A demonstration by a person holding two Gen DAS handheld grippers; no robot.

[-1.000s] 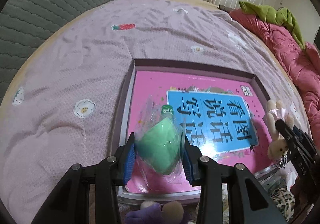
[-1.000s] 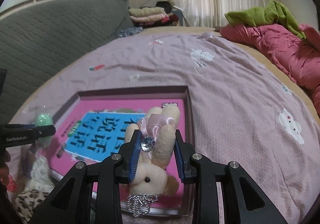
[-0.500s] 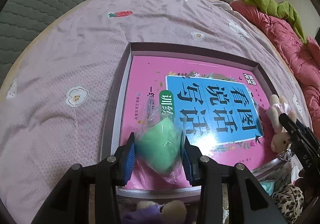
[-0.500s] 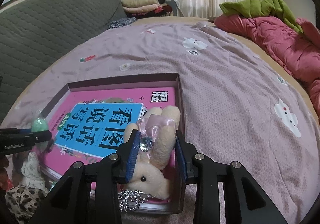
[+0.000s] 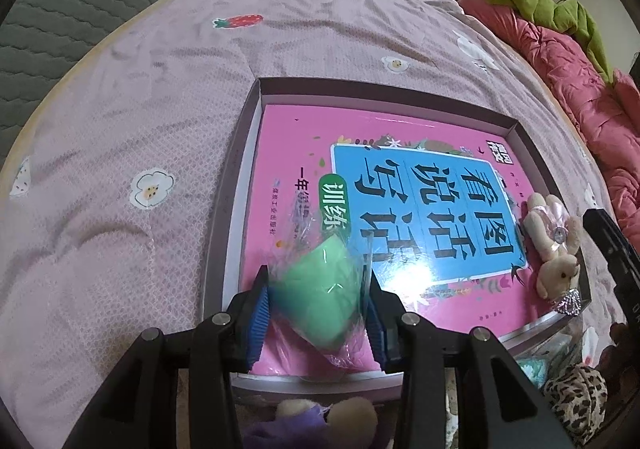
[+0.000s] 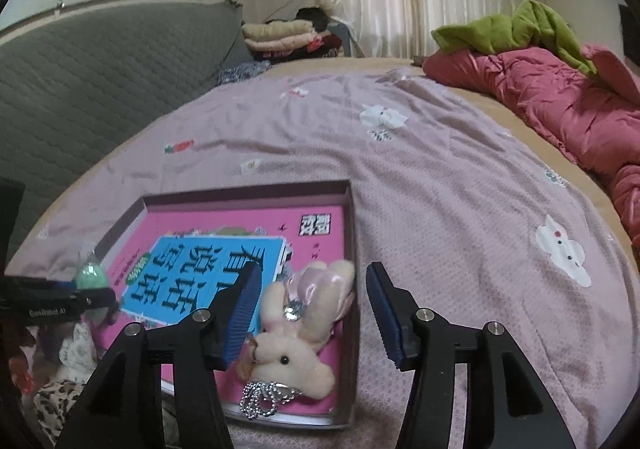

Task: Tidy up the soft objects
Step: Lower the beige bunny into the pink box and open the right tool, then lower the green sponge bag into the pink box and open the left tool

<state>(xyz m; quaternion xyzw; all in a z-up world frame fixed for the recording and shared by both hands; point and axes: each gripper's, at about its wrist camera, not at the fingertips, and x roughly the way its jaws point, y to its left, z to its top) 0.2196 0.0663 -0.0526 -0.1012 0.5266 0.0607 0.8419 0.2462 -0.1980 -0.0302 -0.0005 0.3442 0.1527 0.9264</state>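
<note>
1. Between the wide-open fingers of the right gripper, a plush bunny is lying loose, untouched, on the pink book in the shallow box.
2. A green soft toy in clear wrap is being squeezed by the left gripper over the box's near edge.
3. The box is being held up by a purple bedspread, with a red quilt nearby.
</note>
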